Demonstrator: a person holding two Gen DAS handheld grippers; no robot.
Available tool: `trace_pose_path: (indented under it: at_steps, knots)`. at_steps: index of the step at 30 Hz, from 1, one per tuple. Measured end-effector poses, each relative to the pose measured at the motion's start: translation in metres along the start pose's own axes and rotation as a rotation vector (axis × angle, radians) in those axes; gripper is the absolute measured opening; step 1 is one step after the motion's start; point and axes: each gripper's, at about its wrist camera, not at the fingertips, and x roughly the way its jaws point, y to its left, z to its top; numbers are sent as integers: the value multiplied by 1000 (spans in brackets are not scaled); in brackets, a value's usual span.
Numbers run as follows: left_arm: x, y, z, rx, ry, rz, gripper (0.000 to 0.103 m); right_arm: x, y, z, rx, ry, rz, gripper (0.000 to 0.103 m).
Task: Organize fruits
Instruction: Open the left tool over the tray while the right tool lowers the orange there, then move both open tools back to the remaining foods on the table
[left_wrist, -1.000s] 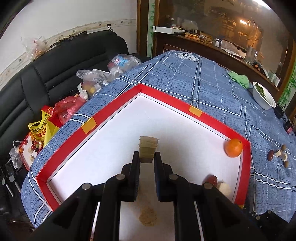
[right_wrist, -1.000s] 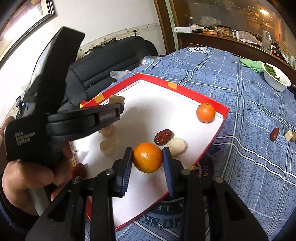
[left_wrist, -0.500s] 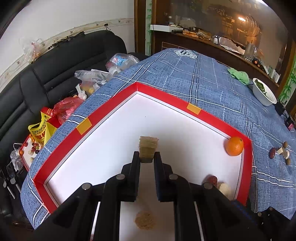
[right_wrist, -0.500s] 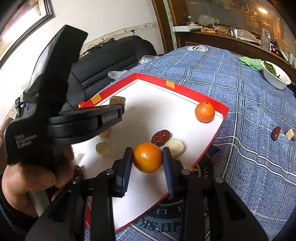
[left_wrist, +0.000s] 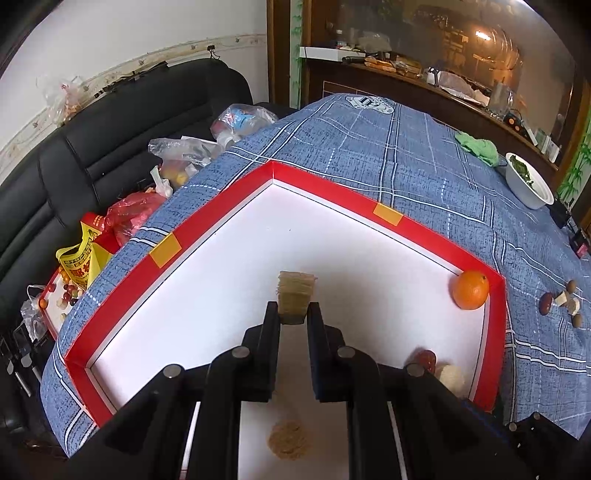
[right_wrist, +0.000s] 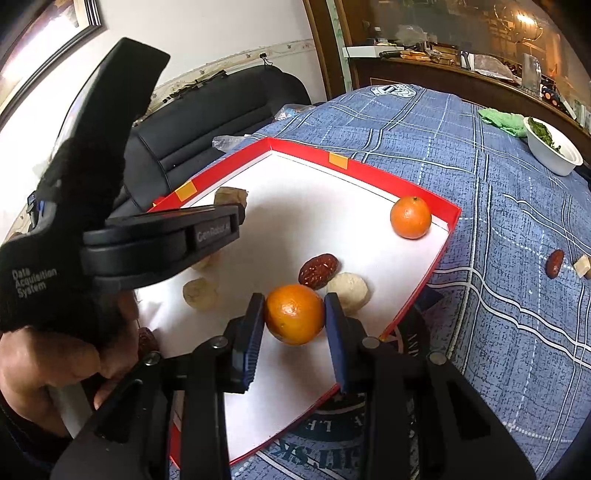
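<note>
My left gripper (left_wrist: 292, 314) is shut on a tan fibrous chunk (left_wrist: 295, 293) and holds it over the white floor of the red-rimmed tray (left_wrist: 229, 206). My right gripper (right_wrist: 294, 314) is shut on an orange (right_wrist: 294, 314) above the tray's near right part. A second orange (right_wrist: 410, 217) sits in the tray's far right corner; it also shows in the left wrist view (left_wrist: 470, 289). A red date (right_wrist: 318, 270) and a pale round piece (right_wrist: 348, 292) lie side by side in the tray. The left gripper's body (right_wrist: 166, 240) crosses the right wrist view.
Another pale piece (right_wrist: 199, 293) and a tan round piece (left_wrist: 289, 440) lie in the tray. A date and small bits (left_wrist: 561, 301) lie on the blue cloth to the right. A white bowl (left_wrist: 526, 182) and green rag (left_wrist: 476, 147) stand far right. Bags crowd the black sofa (left_wrist: 122, 122).
Both grippers keep their hold. The left gripper with the tan chunk has risen a little and drifted back; the right gripper with the orange has shifted slightly over the tray.
</note>
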Motion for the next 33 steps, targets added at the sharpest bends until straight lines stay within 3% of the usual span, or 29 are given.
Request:
trace_pose_path:
  at_steps: [14,17,18,20,27,33]
  knots:
    - [1,6,1,-10,5,21,16,2,0,2,8,3,-6,35]
    - [0,12,1,-31,1,37,45,4,0,2,10,12,-3,40]
    - [-3,14,0,-36,-7,49,58,3,0,2,9,10,-3,56]
    - [-7,18,0,-55,-17,62,71,-1,0,2,10,-7,-12,68]
    - [-39,17,-3,-141,-112,7,72,-38,-14,1,40,-85,-16,68]
    - [-54,-41,-12,-14,-136,-110,73,-89,-84,-17,141,-154,-139,68]
